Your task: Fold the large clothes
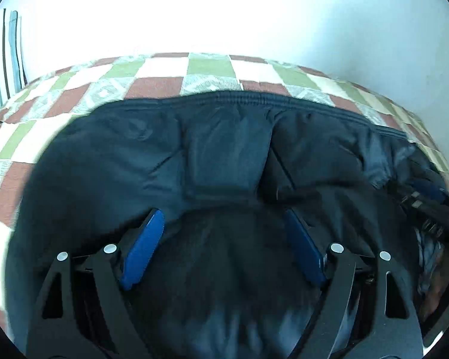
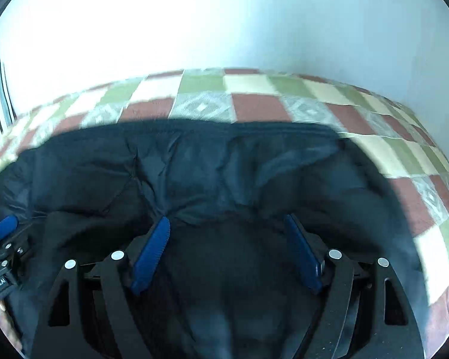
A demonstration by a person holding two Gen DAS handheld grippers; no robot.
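both grippers spread: left gripper (image 1: pixel 224 224), right gripper (image 2: pixel 226 230), over dark jacket (image 1: pixel 224 137) on checkered bedspread (image 1: pixel 164 71).

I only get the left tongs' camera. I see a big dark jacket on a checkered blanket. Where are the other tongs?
Observer: The right tongs sit over the same dark jacket, blue fingers spread wide apart, with dark fabric between them.
Operator: Is there more blanket on that side?
Observer: Yes, the checkered blanket runs on well past the jacket's right edge, in red, green and cream squares.
Operator: Do my tongs show up in that camera?
Observer: Yes, the left tongs peek in at the left edge, one blue finger showing, and a white label on the black body that appears to read GenRobot.AI.
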